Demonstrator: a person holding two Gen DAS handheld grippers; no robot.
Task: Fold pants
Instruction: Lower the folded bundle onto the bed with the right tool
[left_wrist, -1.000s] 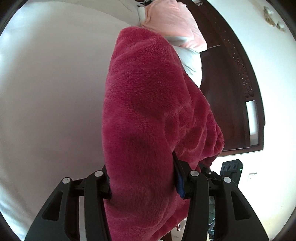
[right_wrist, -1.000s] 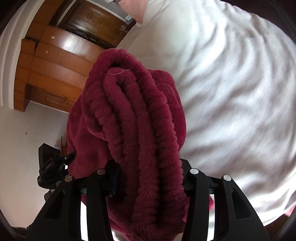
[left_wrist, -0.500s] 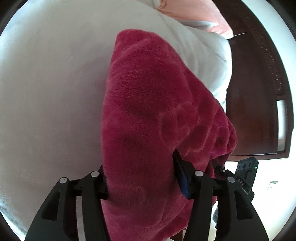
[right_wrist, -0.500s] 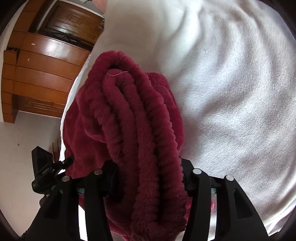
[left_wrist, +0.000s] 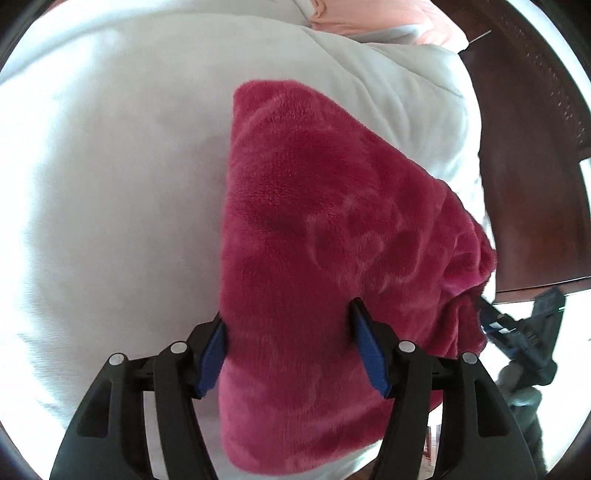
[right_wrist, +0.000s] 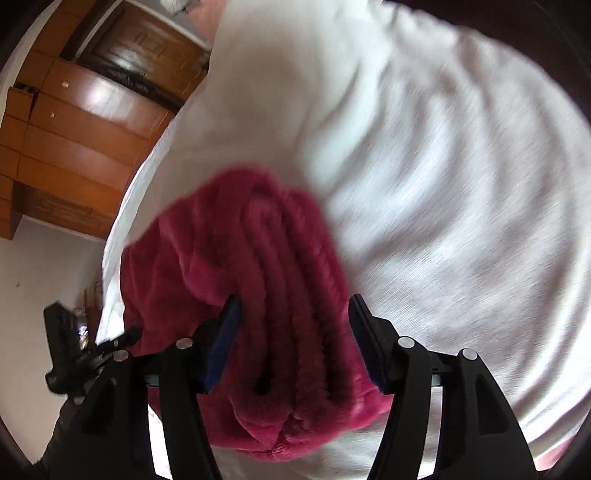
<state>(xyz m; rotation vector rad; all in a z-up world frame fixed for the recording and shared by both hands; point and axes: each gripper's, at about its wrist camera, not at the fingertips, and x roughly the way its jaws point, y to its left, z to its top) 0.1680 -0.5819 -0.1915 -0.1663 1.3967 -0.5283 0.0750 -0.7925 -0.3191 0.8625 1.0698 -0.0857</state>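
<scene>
Left wrist view: the pants (left_wrist: 314, 229), a thick red fleece bundle, are clamped between the fingers of the left tool (left_wrist: 288, 350) over the white bed (left_wrist: 110, 184). Right wrist view: the stacked folded edges are gripped by the right tool (right_wrist: 293, 339), probably so the layers are kept together for laying down.

Bed (right_wrist: 443, 166): white rumpled sheet
Pillow (left_wrist: 388, 18): pink
Headboard (left_wrist: 528, 166): dark wood
Wardrobe (right_wrist: 81, 140): glossy brown wood
Wall (right_wrist: 48, 269): white
</scene>
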